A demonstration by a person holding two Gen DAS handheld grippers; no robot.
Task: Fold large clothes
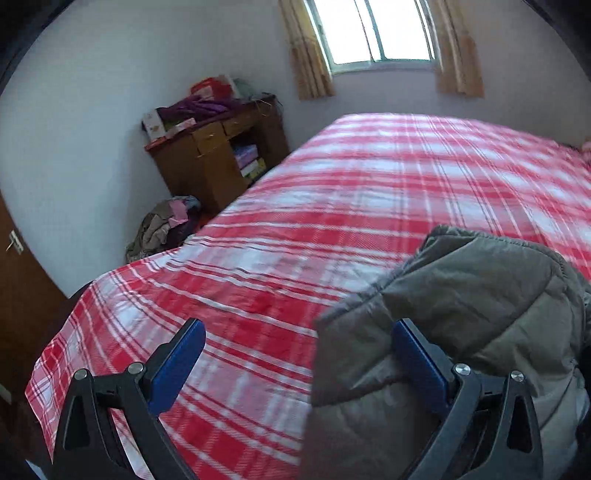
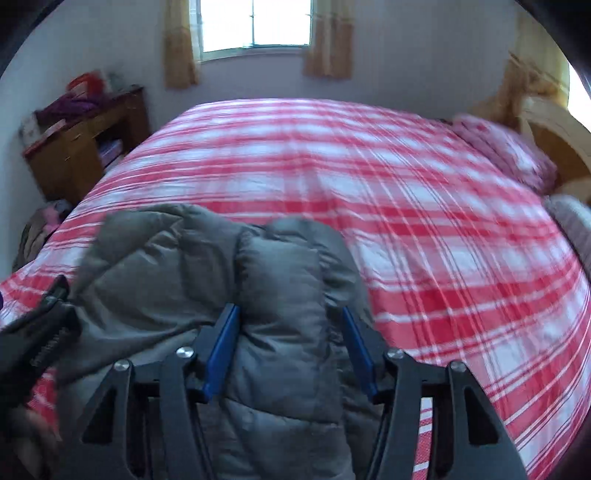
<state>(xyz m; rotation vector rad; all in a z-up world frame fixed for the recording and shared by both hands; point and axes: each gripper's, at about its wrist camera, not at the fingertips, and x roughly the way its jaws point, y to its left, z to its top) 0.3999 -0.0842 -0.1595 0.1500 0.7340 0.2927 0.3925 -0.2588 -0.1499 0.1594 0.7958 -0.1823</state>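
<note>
Bed (image 2: 424,206) with a red and white checked cover fills both views, and the grey padded quilted jacket (image 2: 207,280) lies on its near edge, at about six o'clock. The jacket's long axis seems to run from the near edge toward twelve o'clock, toward the window (image 2: 255,26), though part of it is hidden. The right tool (image 2: 291,347) points downward at a slant over the jacket; a thick puffed fold sits between its blue fingers (image 2: 223,347), and both seem to press on it. The left tool (image 1: 299,358) also slants down, with its jaws wide apart and holding nothing; its right finger stands over the jacket's edge, its left finger over the cover.
</note>
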